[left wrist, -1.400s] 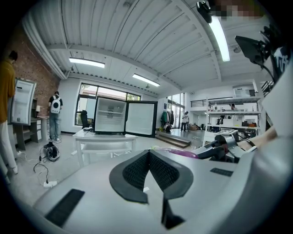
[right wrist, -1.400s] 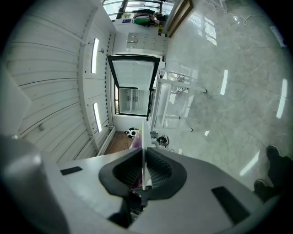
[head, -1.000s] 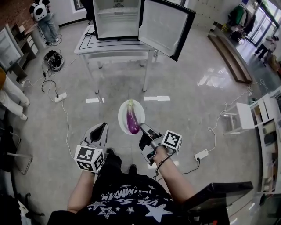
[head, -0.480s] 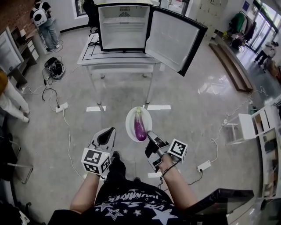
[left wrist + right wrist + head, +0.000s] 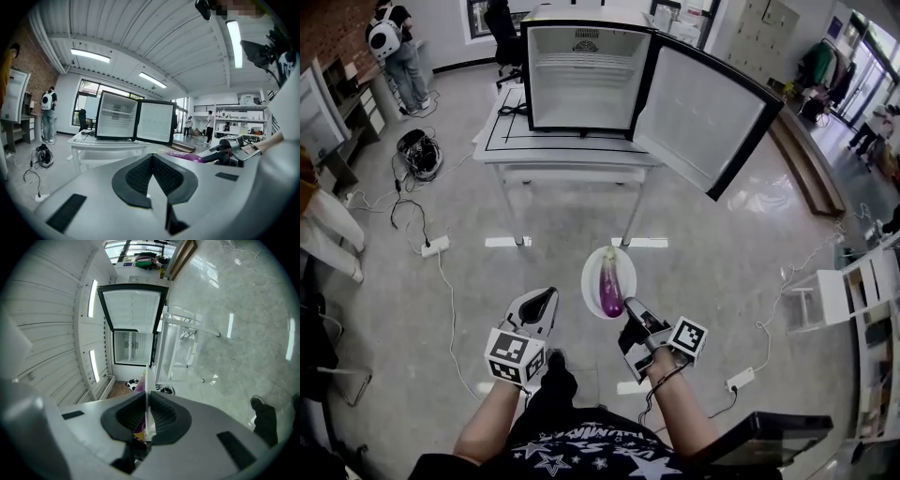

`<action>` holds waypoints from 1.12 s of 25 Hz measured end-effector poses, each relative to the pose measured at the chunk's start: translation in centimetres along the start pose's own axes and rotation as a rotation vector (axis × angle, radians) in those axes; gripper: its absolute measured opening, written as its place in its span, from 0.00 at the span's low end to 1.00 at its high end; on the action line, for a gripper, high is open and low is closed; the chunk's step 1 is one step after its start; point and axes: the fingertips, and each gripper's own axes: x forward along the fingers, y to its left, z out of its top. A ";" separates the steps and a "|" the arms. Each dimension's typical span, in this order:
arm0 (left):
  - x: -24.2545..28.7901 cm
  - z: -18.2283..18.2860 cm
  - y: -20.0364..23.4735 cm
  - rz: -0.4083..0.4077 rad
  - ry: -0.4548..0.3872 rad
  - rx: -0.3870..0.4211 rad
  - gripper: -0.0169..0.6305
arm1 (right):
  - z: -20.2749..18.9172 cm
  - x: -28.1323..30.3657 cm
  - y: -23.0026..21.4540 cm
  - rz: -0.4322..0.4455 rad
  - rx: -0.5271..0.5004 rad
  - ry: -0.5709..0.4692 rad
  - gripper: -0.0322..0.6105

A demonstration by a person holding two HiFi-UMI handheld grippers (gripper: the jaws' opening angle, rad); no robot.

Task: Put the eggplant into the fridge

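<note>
Eggplant (image 5: 610, 281) on plate (image 5: 591, 281), right tongs (image 5: 629, 306) clamping its rim, fridge (image 5: 586, 80) door wide.

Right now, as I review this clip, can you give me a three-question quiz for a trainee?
1. Fill in: the eggplant lies on a white ____.
2. The right gripper has its fingers shut on: A the eggplant, B the rim of the plate, C nothing?
3. True or false: the door of the fridge is shut.

Key: 1 plate; 2 B; 3 false, it stands open.
</note>
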 end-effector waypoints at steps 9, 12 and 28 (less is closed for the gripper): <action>3.3 1.7 7.8 0.019 -0.004 -0.012 0.04 | 1.3 9.0 0.8 0.004 0.003 0.012 0.09; 3.9 2.3 10.1 0.013 -0.003 0.000 0.04 | 1.4 11.5 1.2 0.005 0.000 0.007 0.09; 8.4 3.7 16.8 -0.019 0.009 -0.010 0.04 | 3.2 18.5 2.3 0.003 0.008 -0.032 0.09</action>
